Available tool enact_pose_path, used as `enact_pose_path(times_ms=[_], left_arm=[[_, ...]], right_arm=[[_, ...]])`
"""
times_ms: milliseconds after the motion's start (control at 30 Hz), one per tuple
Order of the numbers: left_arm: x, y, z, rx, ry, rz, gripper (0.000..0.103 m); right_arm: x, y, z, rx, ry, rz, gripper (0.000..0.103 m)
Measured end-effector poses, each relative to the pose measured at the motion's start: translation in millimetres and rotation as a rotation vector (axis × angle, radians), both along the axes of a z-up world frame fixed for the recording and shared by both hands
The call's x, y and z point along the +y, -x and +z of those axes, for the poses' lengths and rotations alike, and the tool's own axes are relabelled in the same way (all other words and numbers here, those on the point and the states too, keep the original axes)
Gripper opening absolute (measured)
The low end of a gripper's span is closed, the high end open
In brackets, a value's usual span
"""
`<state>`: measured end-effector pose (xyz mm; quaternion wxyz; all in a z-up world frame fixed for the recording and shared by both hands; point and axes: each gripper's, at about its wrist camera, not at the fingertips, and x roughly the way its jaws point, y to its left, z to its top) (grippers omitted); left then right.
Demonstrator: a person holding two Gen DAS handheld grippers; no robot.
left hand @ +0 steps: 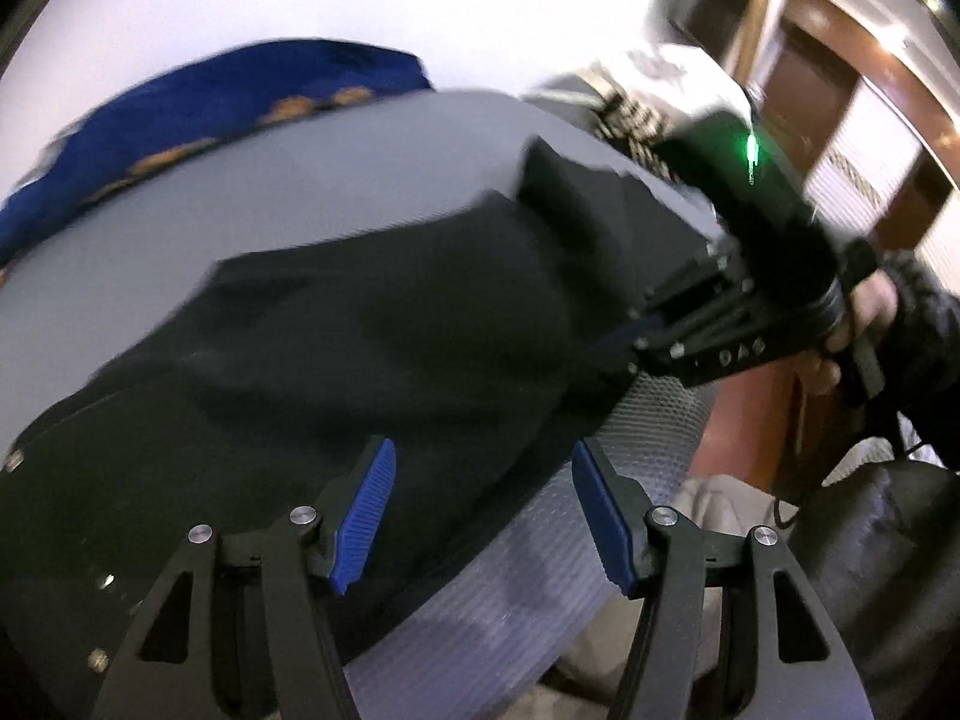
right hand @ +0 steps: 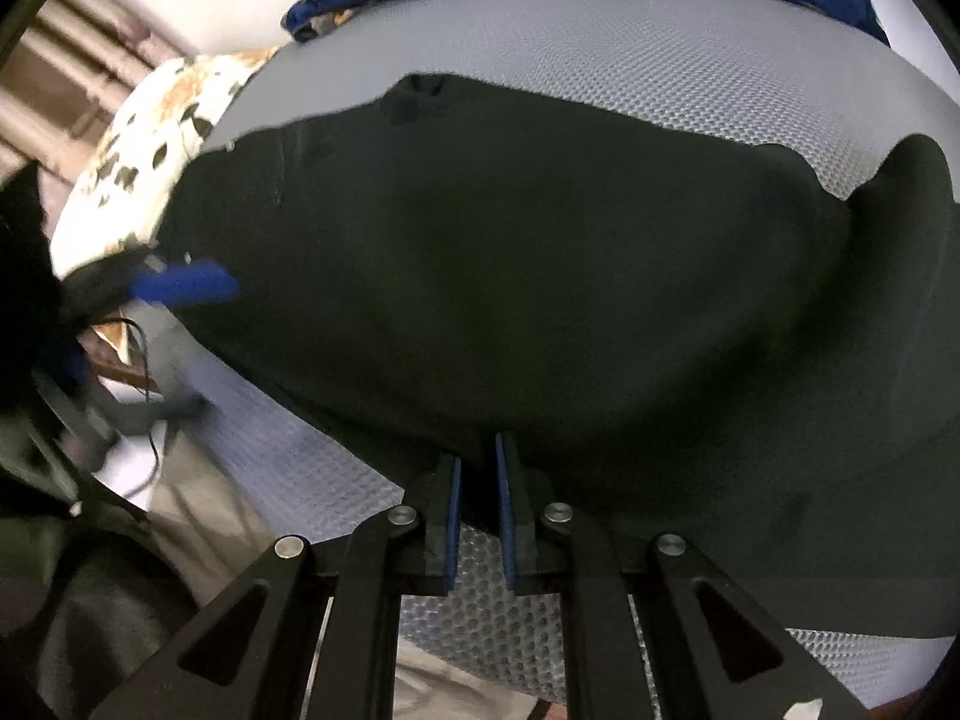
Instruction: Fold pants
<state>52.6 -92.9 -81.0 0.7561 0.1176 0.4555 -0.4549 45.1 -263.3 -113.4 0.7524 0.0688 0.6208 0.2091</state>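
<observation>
Black pants [left hand: 360,330] lie spread across a grey textured mat [left hand: 300,180]. My left gripper [left hand: 483,450] hovers open over the pants' near edge, with nothing pinched between its blue pads. In the left wrist view my right gripper [left hand: 624,339], held by a hand [left hand: 864,312], bites the pants' edge at the right. The right wrist view shows the pants [right hand: 540,270] filling the mat [right hand: 600,60], and my right gripper [right hand: 478,450] shut on their near hem. One of my left gripper's blue pads [right hand: 186,285] shows blurred at the pants' left end.
A blue patterned cloth [left hand: 210,102] lies along the mat's far side. A white patterned cushion [right hand: 156,138] sits at the left end. Brown wooden furniture [left hand: 840,60] stands beyond the right end. Dark fabric [left hand: 888,540] and a thin cable [right hand: 144,372] hang off the near edge.
</observation>
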Motion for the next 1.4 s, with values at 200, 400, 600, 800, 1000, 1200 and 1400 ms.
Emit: enact_pose_path(times_ms=[200,400,600,800,1000,1200,1400], left_arm=[[-37.9,0.2,-12.9,-0.022,-0.058,-0.051,0.059],[-66.4,0.5,-28.9,-0.032,-0.109,-0.063,0.008],[-64.6,-2.8,-41.6,0.006,-0.109,-0.045,0.006],[-65.0,0.0,-42.0,-0.009,-0.114,-0.026,0.006],[-68.1,-0.9,-43.5,-0.012,-0.132,-0.013,0.006],[-72.8,3.5,-43.6,-0.025,-0.156,-0.014,0.006],[-70.1,5.3,-43.8,-0.024,-0.144,-0.012,0.007]], right_arm=[[-0.2,-4.3,9.5,-0.032,-0.012,0.005,0.01],[-5.9,-0.3,6.5,-0.034,-0.043,-0.001,0.014],[-39.4,12.4,10.6,-0.038,-0.103,-0.09,0.032],[-143.6,14.2,16.5,-0.084,-0.143,-0.408,0.035],[-242.7,6.3,-16.0,-0.02,-0.161,-0.755,0.036],[-270.2,5.3,-39.0,-0.008,-0.327,-0.88,0.035],[-271.6,-0.3,-22.2,-0.039,-0.355,-0.9,0.01]])
